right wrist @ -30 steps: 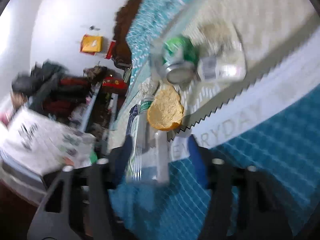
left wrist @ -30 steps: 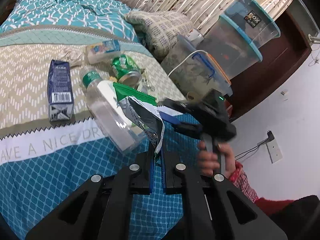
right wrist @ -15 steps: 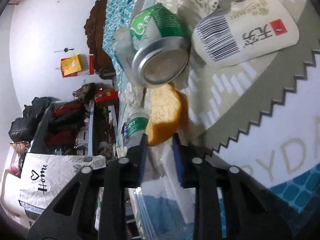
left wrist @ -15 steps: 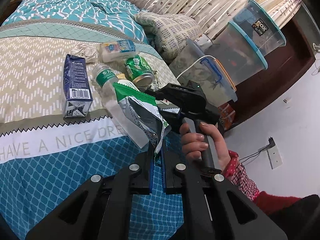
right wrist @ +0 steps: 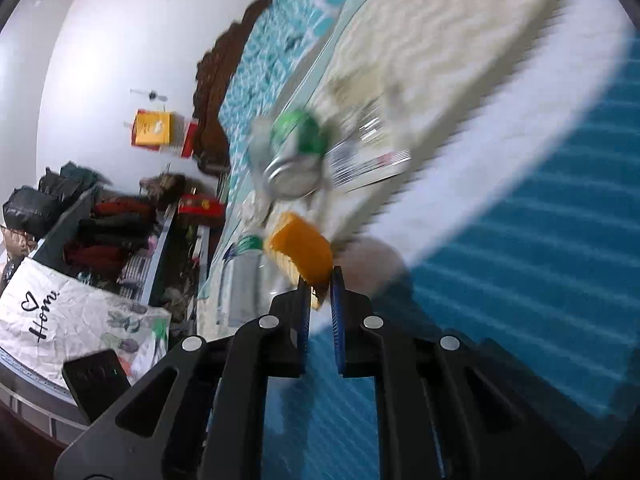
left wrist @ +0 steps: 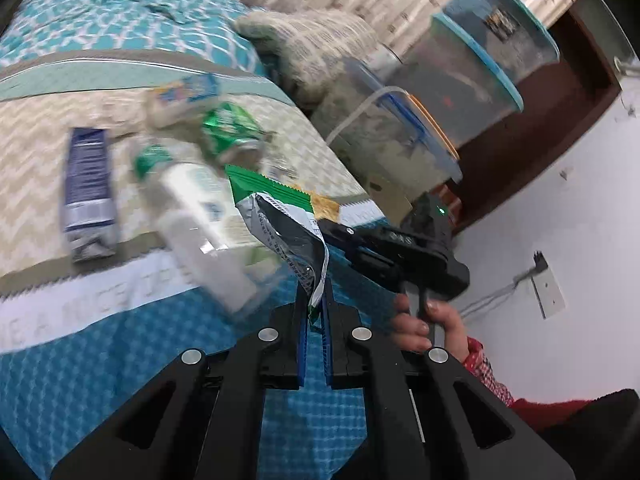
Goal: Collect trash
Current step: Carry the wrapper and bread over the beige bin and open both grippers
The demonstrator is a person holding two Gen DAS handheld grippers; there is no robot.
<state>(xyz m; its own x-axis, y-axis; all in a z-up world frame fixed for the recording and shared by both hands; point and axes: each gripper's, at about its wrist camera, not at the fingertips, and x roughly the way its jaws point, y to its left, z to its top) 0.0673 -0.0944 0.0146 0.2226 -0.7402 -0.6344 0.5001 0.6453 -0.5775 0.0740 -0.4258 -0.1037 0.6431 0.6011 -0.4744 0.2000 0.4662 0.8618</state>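
Between the blue pads of the left gripper (left wrist: 316, 312): a crumpled green and silver snack wrapper (left wrist: 286, 220), pinched at its lower end, jaws closed tight on it, the rest standing up above the tips. Beyond and left of those tips, on the bedspread (left wrist: 100, 360): a clear plastic bottle (left wrist: 200, 224) with a green cap, a dark blue carton (left wrist: 88, 196) farther left, a green can (left wrist: 232, 136) lying on its side farther back, all blurred. Right of the left gripper: the right gripper (right wrist: 320, 284), carried by a hand (left wrist: 428, 320) in a red sleeve. Between its own pads: an orange peel (right wrist: 302, 252), clamped at its near edge, jaws drawn almost together. Ahead of the right gripper's tips: the same can and a white printed packet (right wrist: 368, 156) beside it.
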